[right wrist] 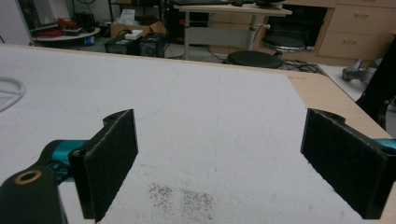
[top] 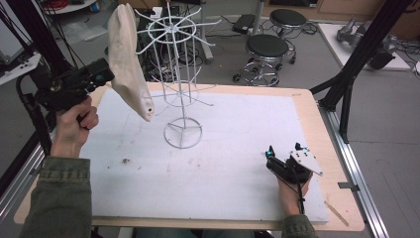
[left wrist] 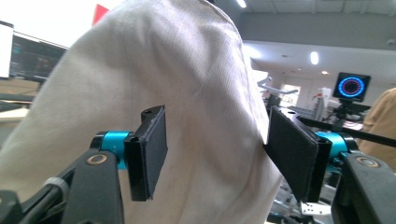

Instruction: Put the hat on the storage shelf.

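Note:
A cream cloth bag (top: 126, 59) hangs beside the top of a white wire rack (top: 181, 74) that stands on the white table sheet (top: 228, 163). At the bag's left side a hand holds my left gripper (top: 106, 74) raised. In the left gripper view the bag (left wrist: 187, 70) lies just beyond and between the spread jaws of the left gripper (left wrist: 215, 126), which is open. My right gripper (top: 283, 151) rests low on the sheet at the front right. The right gripper (right wrist: 219, 135) is open with nothing in it. An arc of the rack's base ring (right wrist: 9, 91) shows far left.
Wooden table edges (top: 317, 129) frame the sheet. A black frame strut (top: 346, 84) slants down by the right edge. Two stools (top: 267, 47) stand behind the table. Dark specks (right wrist: 180, 198) mark the sheet near the right gripper.

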Demonstrator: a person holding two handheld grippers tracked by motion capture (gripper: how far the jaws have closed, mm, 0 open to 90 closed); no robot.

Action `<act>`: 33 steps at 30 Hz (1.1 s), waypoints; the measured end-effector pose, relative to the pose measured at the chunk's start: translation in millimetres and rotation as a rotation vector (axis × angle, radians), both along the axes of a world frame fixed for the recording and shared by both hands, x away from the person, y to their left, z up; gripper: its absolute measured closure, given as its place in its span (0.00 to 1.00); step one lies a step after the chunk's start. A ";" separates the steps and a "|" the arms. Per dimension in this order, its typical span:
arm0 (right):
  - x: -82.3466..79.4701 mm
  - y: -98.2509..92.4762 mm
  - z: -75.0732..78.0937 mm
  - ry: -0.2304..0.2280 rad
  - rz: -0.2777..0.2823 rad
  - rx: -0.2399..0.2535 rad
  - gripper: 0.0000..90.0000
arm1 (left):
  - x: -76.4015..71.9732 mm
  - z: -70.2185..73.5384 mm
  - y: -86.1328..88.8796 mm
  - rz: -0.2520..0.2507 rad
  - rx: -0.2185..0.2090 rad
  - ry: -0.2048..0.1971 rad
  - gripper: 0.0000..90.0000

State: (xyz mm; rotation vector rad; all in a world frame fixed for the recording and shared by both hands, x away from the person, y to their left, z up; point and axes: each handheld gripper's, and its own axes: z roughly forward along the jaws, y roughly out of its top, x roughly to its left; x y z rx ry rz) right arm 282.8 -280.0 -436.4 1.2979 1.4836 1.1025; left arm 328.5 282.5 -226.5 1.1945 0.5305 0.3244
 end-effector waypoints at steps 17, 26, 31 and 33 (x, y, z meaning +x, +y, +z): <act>0.3 0.2 0.0 -0.002 0.003 0.003 0.11 | -32.6 -35.3 17.1 0.178 0.088 0.038 0.31; -0.3 0.2 0.2 -0.004 0.000 0.004 0.11 | -37.2 -60.2 21.9 0.207 0.113 0.086 0.31; -0.5 0.2 0.3 -0.004 0.003 0.001 0.11 | -42.8 -75.0 30.0 0.205 0.103 0.108 0.33; -0.7 0.5 0.3 -0.006 0.005 -0.001 0.11 | -45.1 -80.6 33.6 0.212 0.102 0.117 0.33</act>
